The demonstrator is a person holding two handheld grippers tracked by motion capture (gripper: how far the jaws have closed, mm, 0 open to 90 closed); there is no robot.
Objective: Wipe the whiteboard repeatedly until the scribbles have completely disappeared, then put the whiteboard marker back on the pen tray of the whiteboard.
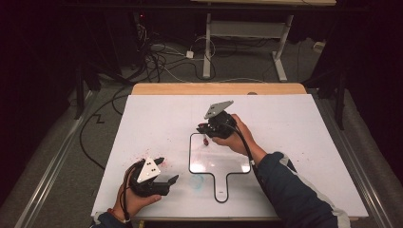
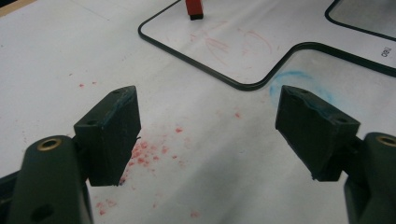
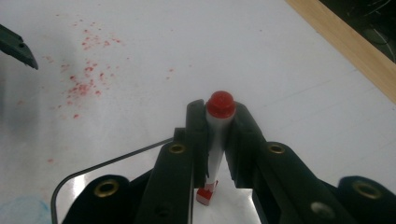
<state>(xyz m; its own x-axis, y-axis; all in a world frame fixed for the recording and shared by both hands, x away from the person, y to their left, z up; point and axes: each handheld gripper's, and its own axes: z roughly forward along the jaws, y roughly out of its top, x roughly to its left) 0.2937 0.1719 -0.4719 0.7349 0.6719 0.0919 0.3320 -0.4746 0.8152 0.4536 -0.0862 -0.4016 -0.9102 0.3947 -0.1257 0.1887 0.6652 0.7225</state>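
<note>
The left gripper (image 2: 208, 121) hangs wide open and empty above red crumbs (image 2: 144, 151) on the table (image 1: 294, 123). The right gripper (image 3: 218, 135) clamps a red marker (image 3: 217, 135), tip on the small whiteboard (image 1: 199, 164). Pressing too hard could slide the unheld board or slip the marker

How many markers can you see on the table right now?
1. A red marker stands clamped in the right tool, its tip on the small whiteboard. None elsewhere on the table.
</note>
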